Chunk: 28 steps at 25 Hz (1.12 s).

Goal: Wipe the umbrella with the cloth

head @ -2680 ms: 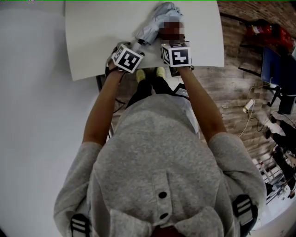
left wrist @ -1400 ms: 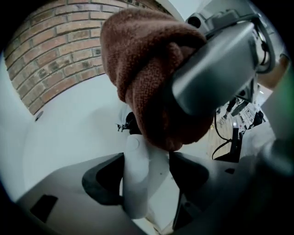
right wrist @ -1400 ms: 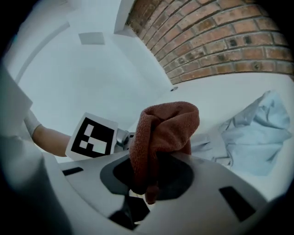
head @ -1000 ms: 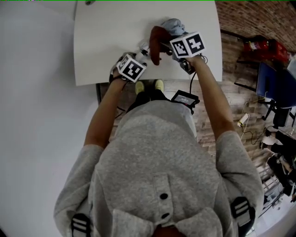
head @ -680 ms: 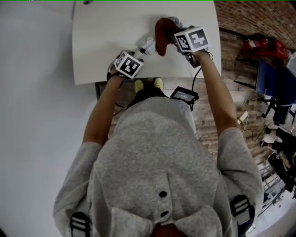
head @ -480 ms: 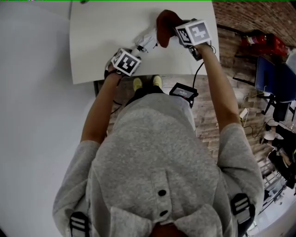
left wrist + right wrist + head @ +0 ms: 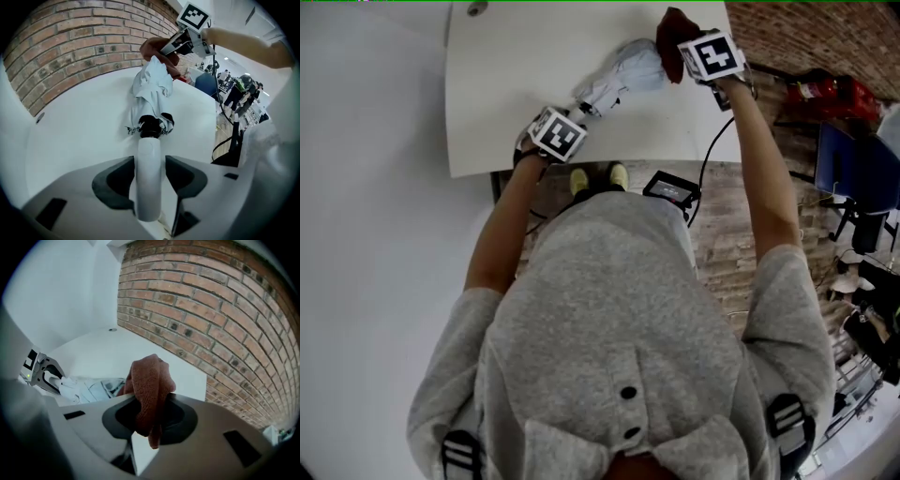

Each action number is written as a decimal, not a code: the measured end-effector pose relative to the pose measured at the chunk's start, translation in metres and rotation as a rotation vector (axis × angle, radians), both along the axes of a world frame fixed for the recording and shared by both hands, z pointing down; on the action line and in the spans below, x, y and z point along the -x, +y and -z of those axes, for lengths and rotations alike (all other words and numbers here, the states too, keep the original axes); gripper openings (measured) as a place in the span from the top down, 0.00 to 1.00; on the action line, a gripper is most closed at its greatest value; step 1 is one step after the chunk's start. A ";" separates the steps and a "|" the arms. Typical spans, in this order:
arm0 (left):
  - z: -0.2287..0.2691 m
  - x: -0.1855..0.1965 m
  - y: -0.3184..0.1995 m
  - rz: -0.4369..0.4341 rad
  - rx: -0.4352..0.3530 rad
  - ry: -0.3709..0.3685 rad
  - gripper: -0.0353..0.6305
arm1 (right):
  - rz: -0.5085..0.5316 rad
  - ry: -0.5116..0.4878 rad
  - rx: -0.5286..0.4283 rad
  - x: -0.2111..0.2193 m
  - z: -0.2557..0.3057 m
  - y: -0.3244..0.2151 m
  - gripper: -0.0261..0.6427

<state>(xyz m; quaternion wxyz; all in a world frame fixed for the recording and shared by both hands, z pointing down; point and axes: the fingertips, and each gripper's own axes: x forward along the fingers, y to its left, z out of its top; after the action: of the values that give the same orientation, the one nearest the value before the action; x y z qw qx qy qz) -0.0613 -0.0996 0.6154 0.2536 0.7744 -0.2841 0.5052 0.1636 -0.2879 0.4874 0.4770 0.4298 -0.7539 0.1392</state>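
A folded pale grey umbrella (image 7: 623, 73) lies on the white table (image 7: 497, 84). My left gripper (image 7: 572, 117) is shut on its white handle (image 7: 149, 173), which stands between the two dark pads; these jaws have just been closing on it. The canopy (image 7: 151, 86) stretches away from the handle. My right gripper (image 7: 686, 52) is shut on a red-brown cloth (image 7: 673, 39) at the canopy's far end. In the right gripper view the cloth (image 7: 149, 385) bulges up out of the jaws, with the umbrella (image 7: 89, 387) and left gripper (image 7: 43, 373) to the left.
The table's near edge (image 7: 581, 164) runs just behind my left hand. A small round fitting (image 7: 474, 9) sits at the far left of the tabletop. A black device on a cable (image 7: 672, 190) hangs below the edge. A brick wall (image 7: 211, 310) stands close by.
My right gripper has carried the cloth along the canopy, from near the handle to the umbrella's far right end. The left gripper has stayed on the handle.
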 end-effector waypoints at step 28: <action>0.028 0.002 -0.002 -0.033 -0.060 0.030 0.62 | 0.190 -0.065 0.031 0.110 0.024 -0.008 0.84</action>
<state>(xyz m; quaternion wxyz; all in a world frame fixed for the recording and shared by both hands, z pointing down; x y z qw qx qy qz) -0.0636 -0.1016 0.5878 0.2263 0.7937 -0.2825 0.4889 0.0538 -0.2956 0.4634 0.4701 0.3441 -0.8040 0.1187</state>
